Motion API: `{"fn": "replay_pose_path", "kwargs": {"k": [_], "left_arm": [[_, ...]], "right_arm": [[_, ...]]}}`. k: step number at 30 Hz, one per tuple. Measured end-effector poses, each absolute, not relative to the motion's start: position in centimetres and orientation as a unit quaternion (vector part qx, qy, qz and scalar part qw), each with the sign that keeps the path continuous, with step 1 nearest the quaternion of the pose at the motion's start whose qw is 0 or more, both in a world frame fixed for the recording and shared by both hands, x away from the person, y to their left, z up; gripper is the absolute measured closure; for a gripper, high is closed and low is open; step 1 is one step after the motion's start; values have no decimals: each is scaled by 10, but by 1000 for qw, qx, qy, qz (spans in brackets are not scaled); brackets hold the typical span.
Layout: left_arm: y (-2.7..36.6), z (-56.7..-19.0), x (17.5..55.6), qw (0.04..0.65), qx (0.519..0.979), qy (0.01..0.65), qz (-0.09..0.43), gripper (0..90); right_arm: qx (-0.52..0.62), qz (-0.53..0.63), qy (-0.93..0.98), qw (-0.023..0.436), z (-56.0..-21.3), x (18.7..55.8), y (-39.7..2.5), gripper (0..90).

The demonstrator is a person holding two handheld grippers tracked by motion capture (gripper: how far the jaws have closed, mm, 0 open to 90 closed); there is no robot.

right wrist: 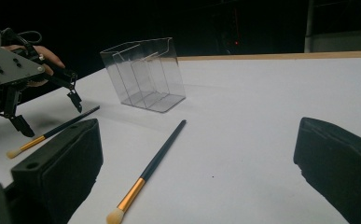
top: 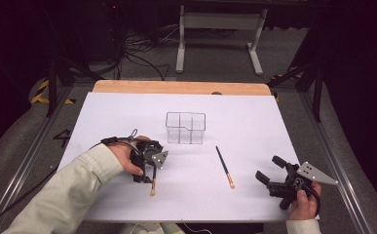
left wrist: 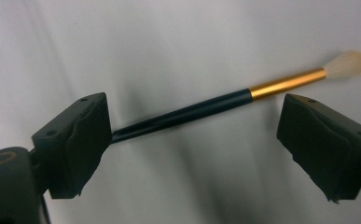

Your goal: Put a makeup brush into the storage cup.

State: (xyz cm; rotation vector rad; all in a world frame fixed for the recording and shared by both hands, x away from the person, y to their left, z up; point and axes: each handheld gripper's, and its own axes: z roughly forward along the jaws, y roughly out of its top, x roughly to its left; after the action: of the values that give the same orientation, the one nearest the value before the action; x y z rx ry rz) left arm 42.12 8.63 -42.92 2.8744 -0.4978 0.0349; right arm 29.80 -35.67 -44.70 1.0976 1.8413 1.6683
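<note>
Left gripper (top: 149,168) jaws wide astride brush (left wrist: 206,108) on bench (top: 127,112); lower squarely, close on the black handle; right gripper (top: 273,170) idle, wide.

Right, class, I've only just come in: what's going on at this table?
A person holds a claw in each hand over a white table. The left claw hangs open over one makeup brush, not gripping it. The right claw is open, beside a second brush. A clear divided organiser stands empty behind them.
</note>
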Motion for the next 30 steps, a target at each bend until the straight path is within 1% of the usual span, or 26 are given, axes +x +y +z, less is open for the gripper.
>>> {"fn": "replay_pose_path", "kwargs": {"k": [1,11,13,15,22,26,30], "left_arm": [[86,-431,421,112,980,-164,18,88],[84,-436,423,103,981,-163,2,88],[84,-435,423,100,982,-161,-3,96],[83,-435,423,96,982,-159,-9,138],[79,-434,423,80,984,-157,-14,158],[75,-431,419,55,986,-155,-9,189],[74,-431,417,50,986,-159,-2,207]], "right_arm": [[395,600,663,211,-447,298,-357,16],[394,600,665,208,-447,298,-356,16],[395,600,664,208,-447,298,-356,16],[392,602,664,208,-447,298,-356,17],[389,604,663,211,-446,297,-357,16],[389,605,662,211,-445,297,-357,16],[388,606,663,210,-446,297,-357,16]]}}
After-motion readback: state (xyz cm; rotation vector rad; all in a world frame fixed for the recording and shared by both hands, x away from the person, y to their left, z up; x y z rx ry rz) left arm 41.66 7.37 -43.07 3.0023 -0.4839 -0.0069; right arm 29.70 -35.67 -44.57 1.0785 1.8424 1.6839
